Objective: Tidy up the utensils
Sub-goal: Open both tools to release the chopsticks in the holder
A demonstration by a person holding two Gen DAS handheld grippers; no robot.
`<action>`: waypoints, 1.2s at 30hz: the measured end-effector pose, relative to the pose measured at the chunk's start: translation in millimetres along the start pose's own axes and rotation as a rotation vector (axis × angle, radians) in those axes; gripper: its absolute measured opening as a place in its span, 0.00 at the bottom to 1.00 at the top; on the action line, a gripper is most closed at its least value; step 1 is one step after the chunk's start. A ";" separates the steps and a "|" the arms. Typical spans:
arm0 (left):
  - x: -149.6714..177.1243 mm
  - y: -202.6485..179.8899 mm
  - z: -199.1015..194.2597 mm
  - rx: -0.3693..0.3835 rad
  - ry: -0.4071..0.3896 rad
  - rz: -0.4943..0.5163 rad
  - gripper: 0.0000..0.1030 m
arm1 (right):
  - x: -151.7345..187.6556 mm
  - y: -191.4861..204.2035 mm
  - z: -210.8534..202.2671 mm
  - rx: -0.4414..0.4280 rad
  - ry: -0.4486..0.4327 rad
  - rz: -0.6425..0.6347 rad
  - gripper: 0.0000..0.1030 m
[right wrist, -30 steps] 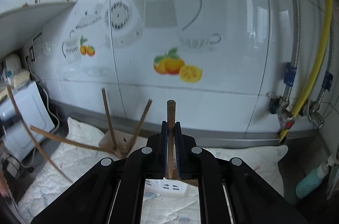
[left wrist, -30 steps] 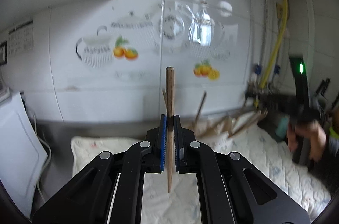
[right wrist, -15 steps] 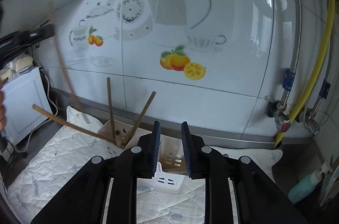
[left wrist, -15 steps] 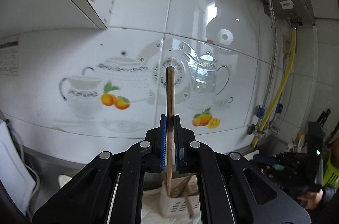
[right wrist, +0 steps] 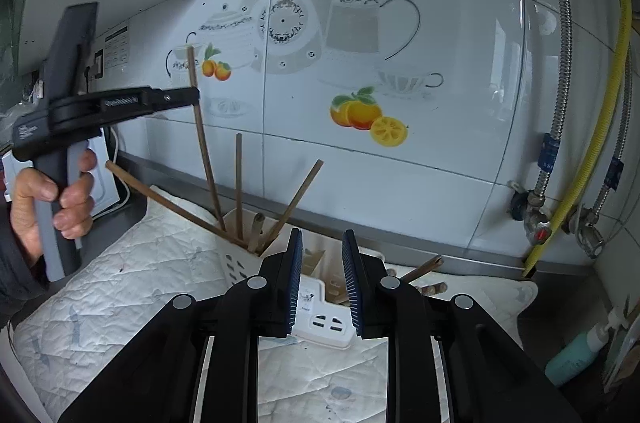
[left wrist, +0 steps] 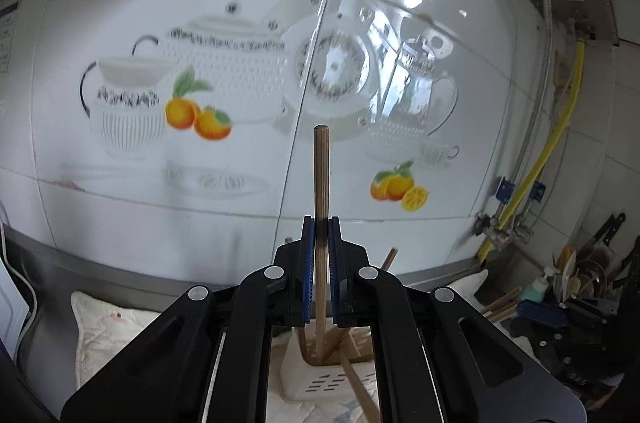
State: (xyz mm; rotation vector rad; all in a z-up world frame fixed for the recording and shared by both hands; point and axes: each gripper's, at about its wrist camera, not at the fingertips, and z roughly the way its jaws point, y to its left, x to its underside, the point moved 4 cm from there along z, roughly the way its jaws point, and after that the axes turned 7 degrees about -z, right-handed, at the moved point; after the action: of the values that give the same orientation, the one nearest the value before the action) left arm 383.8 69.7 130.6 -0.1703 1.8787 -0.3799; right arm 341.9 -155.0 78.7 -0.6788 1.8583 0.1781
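Left wrist: my left gripper [left wrist: 321,277] pinches stick [left wrist: 321,179] mid-shaft, upright, tip over holder [left wrist: 320,373] at 6 o'clock. Stick looks light, stiff, smooth; may swivel. Right gripper [right wrist: 322,283] spread, empty, just opened.

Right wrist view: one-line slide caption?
Right gripper open and empty above the white utensil holder; left gripper holds a chopstick upright over it.

The stick's [left wrist: 321,191] bottom end was hidden inside the white holder [left wrist: 320,379]. The holder's front was hidden behind the gripper.
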 end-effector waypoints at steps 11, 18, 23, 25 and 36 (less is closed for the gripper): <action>13.0 9.3 12.6 -0.012 0.063 -0.005 0.10 | 7.4 10.0 -3.1 -0.024 0.012 -0.009 0.20; 8.1 7.0 -4.1 -0.010 0.042 0.014 0.31 | 10.5 27.7 -9.0 -0.070 0.013 -0.020 0.20; 7.9 13.8 -23.8 -0.018 0.026 0.007 0.33 | 12.6 52.9 -8.4 -0.118 0.014 -0.058 0.20; 10.3 20.1 -34.0 -0.030 0.024 0.006 0.34 | 11.6 65.4 -5.5 -0.142 0.012 -0.072 0.20; 37.2 62.4 -99.0 -0.096 0.020 -0.048 0.55 | -18.2 117.8 20.2 -0.174 -0.017 -0.194 0.31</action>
State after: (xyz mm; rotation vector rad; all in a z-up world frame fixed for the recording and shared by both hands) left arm 282.7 134.4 105.1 -0.2780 1.9160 -0.3249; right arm 300.2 -42.5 64.2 -0.9704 1.7623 0.2198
